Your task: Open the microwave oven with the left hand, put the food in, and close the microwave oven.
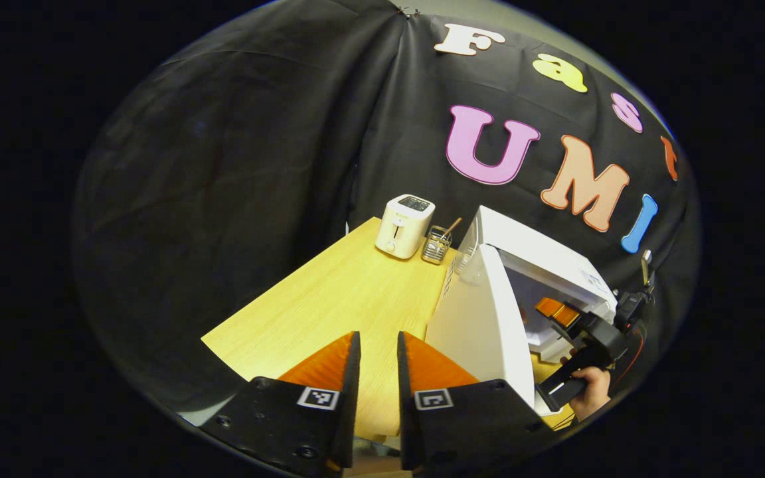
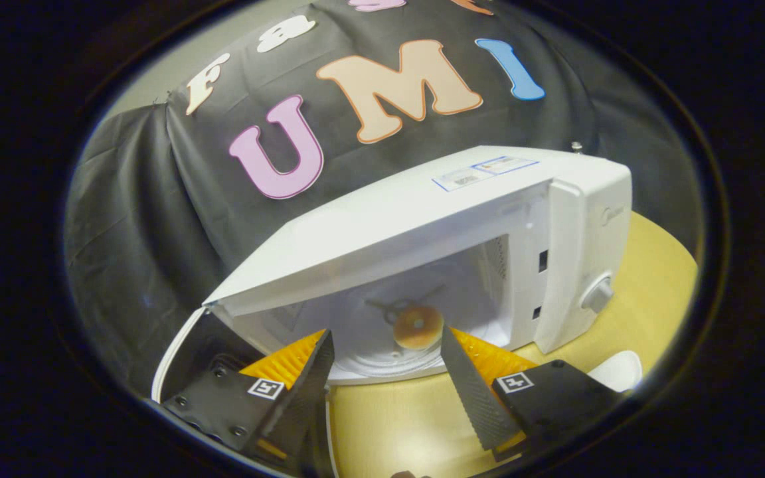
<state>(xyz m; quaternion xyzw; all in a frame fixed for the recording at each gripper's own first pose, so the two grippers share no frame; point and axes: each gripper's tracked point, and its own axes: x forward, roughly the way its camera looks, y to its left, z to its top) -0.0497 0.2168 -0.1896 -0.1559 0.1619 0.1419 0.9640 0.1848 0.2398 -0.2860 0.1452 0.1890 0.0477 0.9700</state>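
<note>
The microwave (image 2: 422, 219) stands on the worktop (image 1: 329, 299) with its door (image 1: 482, 325) swung wide open. The food, a round doughnut-like piece (image 2: 417, 326), lies on the turntable (image 2: 382, 352) inside the cavity, near its middle, so the loading step looks done.

The right tongs (image 2: 386, 372) are at the mouth of the cavity with the jaws spread wide and nothing between them; the doughnut sits apart from both fingers, farther in. That open, empty stance fits a release, and the tongs need to clear the opening before the door can swing.

The left tongs (image 1: 378, 372) hang over the bare worktop just beside the outer face of the door, their jaws parted by a narrow gap and holding nothing. From there they are placed to push the door shut, which is what remains. In the left gripper view a hand (image 1: 592, 392) holds the right tongs at the opening. A toaster (image 1: 405, 226) and a small wire holder (image 1: 437, 244) stand at the back, well clear.
</note>
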